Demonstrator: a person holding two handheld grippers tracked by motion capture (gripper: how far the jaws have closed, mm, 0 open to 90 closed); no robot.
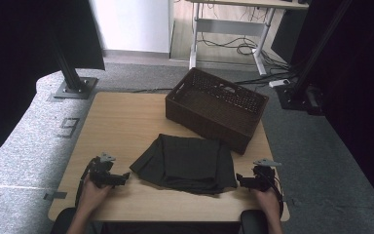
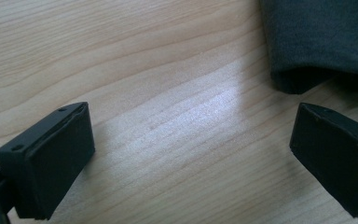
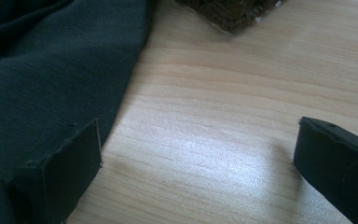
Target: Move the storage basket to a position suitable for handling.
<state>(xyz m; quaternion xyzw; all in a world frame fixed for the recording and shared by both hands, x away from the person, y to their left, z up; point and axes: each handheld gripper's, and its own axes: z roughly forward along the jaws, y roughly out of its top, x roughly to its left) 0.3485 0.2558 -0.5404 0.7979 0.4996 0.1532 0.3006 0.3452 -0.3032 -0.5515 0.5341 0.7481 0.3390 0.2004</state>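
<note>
High view: fixed above the near edge of the desk (image 1: pixel 121 122), facing forward and down, far enough off to take in the whole top, the brown basket (image 1: pixel 216 108) at the far right corner and the floor beyond. Left gripper view: riding low, close to the wood, looking along its two black jaws toward the dark cloth (image 2: pixel 321 37). Right gripper view: equally near, facing the cloth's other side and a basket corner. Shared by all three: cloth and desk top.
</note>
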